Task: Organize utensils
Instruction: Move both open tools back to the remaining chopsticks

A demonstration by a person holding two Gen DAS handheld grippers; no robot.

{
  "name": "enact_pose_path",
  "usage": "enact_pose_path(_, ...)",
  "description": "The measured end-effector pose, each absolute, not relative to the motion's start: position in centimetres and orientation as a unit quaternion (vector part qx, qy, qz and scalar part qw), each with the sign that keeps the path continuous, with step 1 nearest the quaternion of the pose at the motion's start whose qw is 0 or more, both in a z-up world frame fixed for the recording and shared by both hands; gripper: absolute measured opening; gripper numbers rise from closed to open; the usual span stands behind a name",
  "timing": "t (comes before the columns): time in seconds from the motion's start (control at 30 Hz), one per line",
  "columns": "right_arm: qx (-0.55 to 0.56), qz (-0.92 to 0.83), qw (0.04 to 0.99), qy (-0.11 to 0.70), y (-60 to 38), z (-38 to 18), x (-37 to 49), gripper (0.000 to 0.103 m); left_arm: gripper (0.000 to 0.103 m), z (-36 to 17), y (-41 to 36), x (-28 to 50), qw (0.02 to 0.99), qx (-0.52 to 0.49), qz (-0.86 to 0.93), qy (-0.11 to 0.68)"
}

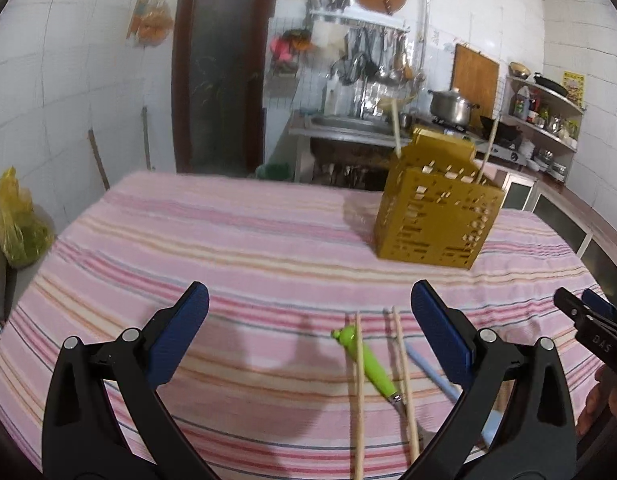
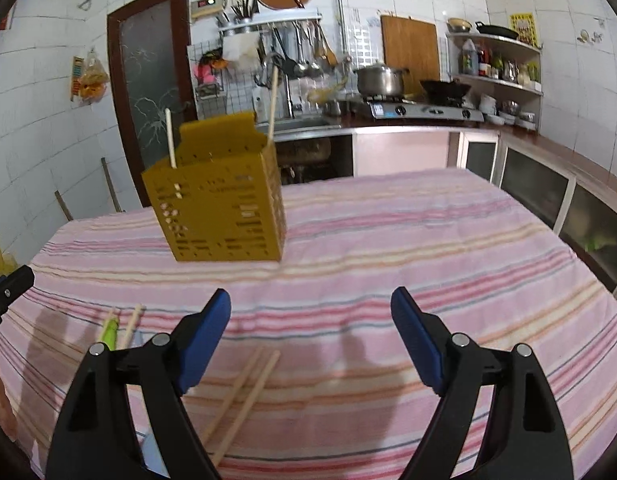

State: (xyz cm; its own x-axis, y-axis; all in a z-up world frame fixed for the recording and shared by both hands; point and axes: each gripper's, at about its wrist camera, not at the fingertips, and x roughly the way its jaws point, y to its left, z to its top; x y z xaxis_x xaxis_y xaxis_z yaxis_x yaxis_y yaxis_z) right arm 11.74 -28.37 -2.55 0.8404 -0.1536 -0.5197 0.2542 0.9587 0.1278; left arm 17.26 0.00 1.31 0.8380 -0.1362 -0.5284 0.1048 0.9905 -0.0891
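A yellow perforated utensil holder point(image 1: 436, 216) point(image 2: 220, 208) stands upright on the far part of the striped table, with two sticks poking out of it. In the left wrist view a green-handled utensil point(image 1: 368, 364), two loose chopsticks point(image 1: 404, 380) and a pale blue handle point(image 1: 428, 364) lie on the cloth near the right finger of my left gripper point(image 1: 308, 320), which is open and holds nothing. My right gripper point(image 2: 310, 312) is open and empty too, above a pair of chopsticks point(image 2: 244, 392) lying near its left finger. The green utensil point(image 2: 110, 330) shows behind that finger.
A pink striped cloth point(image 1: 228, 240) covers the table. Behind it are a sink counter point(image 2: 308, 124), a gas stove with a pot point(image 2: 378, 80) and wall shelves. Low cabinets point(image 2: 548, 192) run along the right. A yellow plastic bag point(image 1: 16, 220) sits off the table's left edge.
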Motion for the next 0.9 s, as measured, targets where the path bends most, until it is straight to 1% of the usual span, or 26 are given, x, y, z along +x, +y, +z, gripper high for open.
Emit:
enact_pose_path(0.17, 0.107, -0.11, 0.944, 0.291, -28.3, -4.5, 12.4, 0.081, 0.098, -0.5, 0.0, 17.6, 0.952, -0.018, -0.059, 0.298)
enact_pose_path(0.33, 0.072, -0.106, 0.939, 0.319, -26.6, -5.8, 13.5, 0.081, 0.098, -0.9, -1.1, 17.7, 0.951, 0.008, -0.059, 0.302)
enact_pose_path(0.47, 0.056, -0.108, 0.938, 0.324, -25.8, -5.7, 13.5, 0.081, 0.098, -1.6, -1.6, 17.7, 0.948, 0.018, -0.061, 0.311)
enact_pose_path(0.63, 0.066, -0.116, 0.935, 0.329, -26.2, -5.8, 13.6, 0.081, 0.098, -2.2, -1.6, 17.9, 0.945, 0.014, -0.058, 0.322)
enact_pose_path(0.9, 0.074, -0.115, 0.927, 0.35, -26.0, -6.6, 14.0, 0.081, 0.098, -3.9, -2.0, 19.3, 0.929, 0.012, -0.048, 0.368)
